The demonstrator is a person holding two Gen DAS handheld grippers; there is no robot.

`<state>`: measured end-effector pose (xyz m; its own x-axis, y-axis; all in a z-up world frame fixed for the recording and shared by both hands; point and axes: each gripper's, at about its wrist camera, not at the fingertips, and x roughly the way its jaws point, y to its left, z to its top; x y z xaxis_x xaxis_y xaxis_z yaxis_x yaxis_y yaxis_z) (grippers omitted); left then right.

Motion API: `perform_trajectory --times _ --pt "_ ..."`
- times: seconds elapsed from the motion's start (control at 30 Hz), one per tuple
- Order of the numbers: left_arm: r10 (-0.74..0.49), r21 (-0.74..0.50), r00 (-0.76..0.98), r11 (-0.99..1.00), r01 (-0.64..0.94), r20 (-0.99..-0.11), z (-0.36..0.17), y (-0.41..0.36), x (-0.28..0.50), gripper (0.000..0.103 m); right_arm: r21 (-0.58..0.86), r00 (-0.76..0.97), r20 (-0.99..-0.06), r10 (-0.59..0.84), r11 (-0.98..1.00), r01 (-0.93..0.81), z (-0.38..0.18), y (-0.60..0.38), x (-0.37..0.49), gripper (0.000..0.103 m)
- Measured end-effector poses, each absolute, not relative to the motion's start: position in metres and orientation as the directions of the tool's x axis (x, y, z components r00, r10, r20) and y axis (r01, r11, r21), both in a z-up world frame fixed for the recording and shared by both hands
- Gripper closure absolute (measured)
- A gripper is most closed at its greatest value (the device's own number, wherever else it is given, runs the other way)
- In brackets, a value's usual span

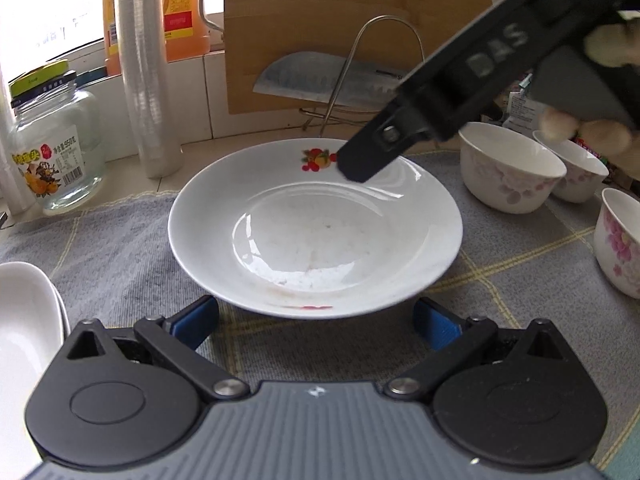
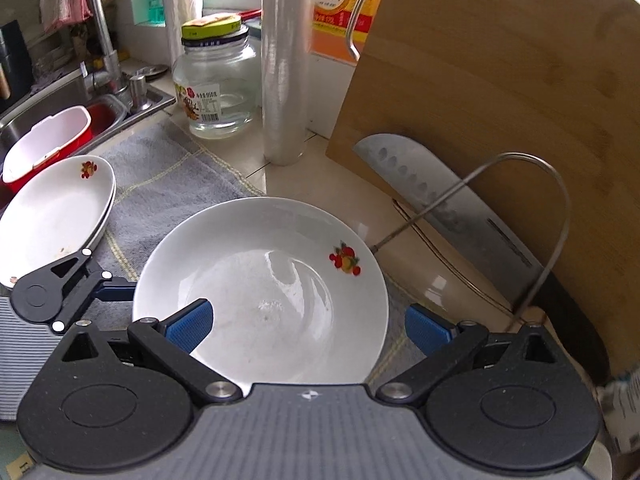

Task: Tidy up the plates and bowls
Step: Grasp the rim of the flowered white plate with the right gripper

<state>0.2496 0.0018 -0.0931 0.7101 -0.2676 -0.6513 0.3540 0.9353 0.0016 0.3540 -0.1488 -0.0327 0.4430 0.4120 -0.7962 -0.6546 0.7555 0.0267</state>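
Note:
A white plate with a fruit print (image 1: 316, 232) (image 2: 260, 292) lies on the grey checked cloth (image 1: 120, 248). My left gripper (image 1: 316, 324) stands open at its near rim, one blue pad on each side. My right gripper (image 2: 308, 328) is open too, its left pad over the plate's inside and its right pad outside the rim. The right gripper's finger (image 1: 362, 160) hangs over the plate's far rim. The left gripper's blue finger (image 2: 116, 292) meets the plate's left edge. Stacked matching plates (image 2: 56, 208) (image 1: 24, 320) lie to the left. Three flowered bowls (image 1: 508, 168) (image 1: 580, 176) (image 1: 620, 240) stand at the right.
A glass jar (image 2: 216, 88) and a roll of plastic film (image 2: 284, 60) stand behind the cloth. A wooden cutting board (image 2: 500, 100) leans on a wire rack with a cleaver (image 2: 432, 192) in front. A sink (image 2: 40, 112) holding a red-and-white tub (image 2: 48, 140) is far left.

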Motion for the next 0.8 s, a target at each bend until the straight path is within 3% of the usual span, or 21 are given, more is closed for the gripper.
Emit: perform_trajectory --times 0.8 --pt "-0.265 0.007 0.712 0.935 0.354 -0.65 -0.094 0.001 0.255 0.0 0.207 0.178 -0.84 0.513 0.606 -0.768 -0.067 -0.126 0.436 0.0"
